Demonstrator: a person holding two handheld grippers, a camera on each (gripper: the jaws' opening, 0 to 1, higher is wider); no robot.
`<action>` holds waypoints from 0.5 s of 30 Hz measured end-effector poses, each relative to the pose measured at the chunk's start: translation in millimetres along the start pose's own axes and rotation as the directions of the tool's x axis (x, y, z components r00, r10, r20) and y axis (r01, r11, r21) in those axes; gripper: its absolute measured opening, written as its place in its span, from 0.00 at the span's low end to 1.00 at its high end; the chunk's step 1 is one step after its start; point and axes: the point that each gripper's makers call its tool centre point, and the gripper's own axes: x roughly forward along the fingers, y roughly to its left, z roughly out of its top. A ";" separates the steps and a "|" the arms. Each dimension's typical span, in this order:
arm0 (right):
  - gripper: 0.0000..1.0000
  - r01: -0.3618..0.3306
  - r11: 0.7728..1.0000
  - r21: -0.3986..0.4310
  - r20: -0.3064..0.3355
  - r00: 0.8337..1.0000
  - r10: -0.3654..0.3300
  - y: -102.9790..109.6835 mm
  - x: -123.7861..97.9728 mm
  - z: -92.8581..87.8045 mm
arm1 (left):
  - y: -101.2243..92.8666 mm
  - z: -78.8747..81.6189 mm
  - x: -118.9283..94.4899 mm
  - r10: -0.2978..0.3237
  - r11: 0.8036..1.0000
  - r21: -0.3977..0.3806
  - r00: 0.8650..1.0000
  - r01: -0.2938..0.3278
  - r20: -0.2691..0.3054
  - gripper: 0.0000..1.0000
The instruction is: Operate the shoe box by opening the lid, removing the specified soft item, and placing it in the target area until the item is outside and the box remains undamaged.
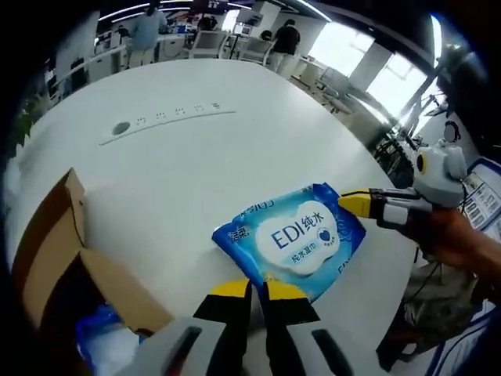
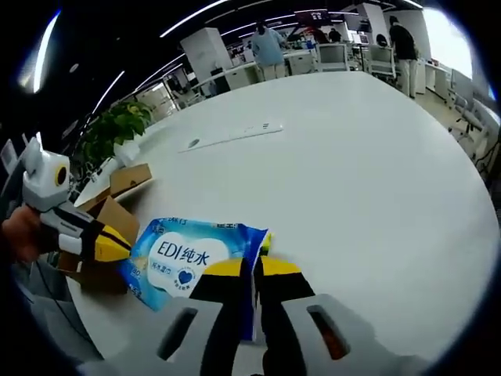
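Both grippers are gripping the blue wet-wipe pack (image 1: 291, 240) at opposite ends, holding it just above the white counter (image 1: 196, 157). The left gripper (image 1: 254, 291) is pinching the near edge, its yellow-tipped fingers (image 1: 227, 290) narrowed onto the wrapper. The right gripper (image 2: 252, 270) is clamping the other end the same way. My reading: the two-ended hold is keeping the soft pack stretched flat, so it is not sagging or folding while being carried clear of the box.

The pack is already outside the shoe box (image 1: 63, 251), which is sitting open at the counter's edge, cardboard flaps (image 1: 70, 200) raised and looking intact. The pack is hanging beside the box, not over it.

The left gripper view is showing the inside of the box: something blue and white (image 1: 106, 345) is lying in it; I cannot tell what. That view is also showing the right gripper coming in from the right, with a hand behind it.

The right gripper view is showing the box only from outside, behind the left gripper, plus a second cardboard piece (image 2: 129, 178) and a green plant (image 2: 117, 125) beyond. It is also showing wide bare counter ahead, available as a drop area.
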 end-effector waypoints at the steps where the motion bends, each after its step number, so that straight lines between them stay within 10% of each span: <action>1: 0.06 0.005 1.000 0.000 0.002 1.000 -0.005 -1.0 -1.8 1.4 | -1.1 0.6 -2.0 -0.014 1.000 -0.019 1.000 0.014 0.009 0.08; 15: 0.11 0.045 0.999 -0.014 0.030 0.999 -0.045 5.4 -26.7 16.1 | 0.8 10.4 -31.2 -0.020 0.999 -0.043 0.996 0.024 0.087 0.17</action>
